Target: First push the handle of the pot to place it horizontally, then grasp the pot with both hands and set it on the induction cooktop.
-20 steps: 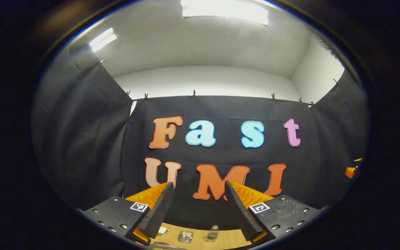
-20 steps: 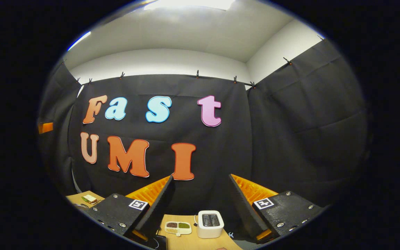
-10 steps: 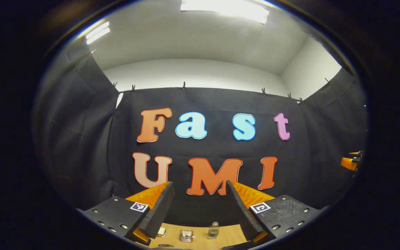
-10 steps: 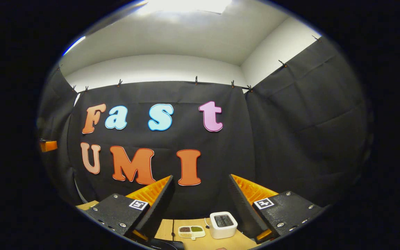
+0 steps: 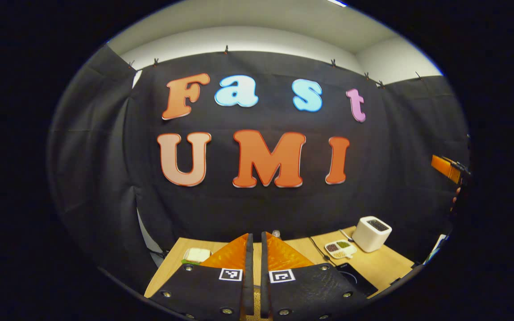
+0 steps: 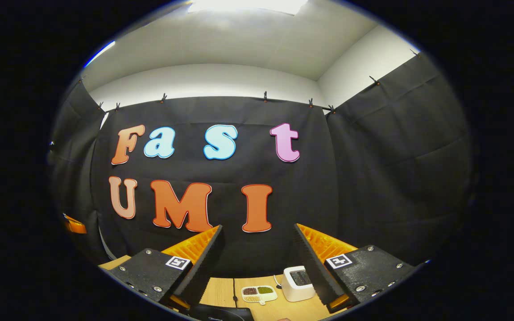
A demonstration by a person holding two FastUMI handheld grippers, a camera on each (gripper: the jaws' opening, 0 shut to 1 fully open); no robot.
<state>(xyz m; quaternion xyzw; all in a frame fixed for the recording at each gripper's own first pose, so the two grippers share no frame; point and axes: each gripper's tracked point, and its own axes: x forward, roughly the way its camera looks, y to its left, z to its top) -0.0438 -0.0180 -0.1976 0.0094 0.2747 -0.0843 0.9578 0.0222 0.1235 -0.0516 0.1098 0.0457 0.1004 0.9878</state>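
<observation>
Since a moment earlier, the left gripper [image 5: 254, 249] had closed to a narrow slit and tipped down toward the tabletop [image 5: 386, 263]; the right gripper [image 6: 257, 249] stayed wide. I couldn't see the pot; the cooktop [image 5: 355, 274] lay by the right edge. Closed fingers suit nudging the handle gently.

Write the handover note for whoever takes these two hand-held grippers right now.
Left hand-held gripper: fingers closed together, holding nothing, raised over the light wooden table.
Right hand-held gripper: fingers wide apart, holding nothing, aimed at the back wall.
Black flat induction cooktop: on the table, right of the left gripper, in front of the white boxy toaster and the small white divided dish of beans.
Pot: I cannot locate it from these views.
Done: nothing visible.
Left: push the handle level, grasp the pot with both grippers, set it on the cooktop.
</observation>
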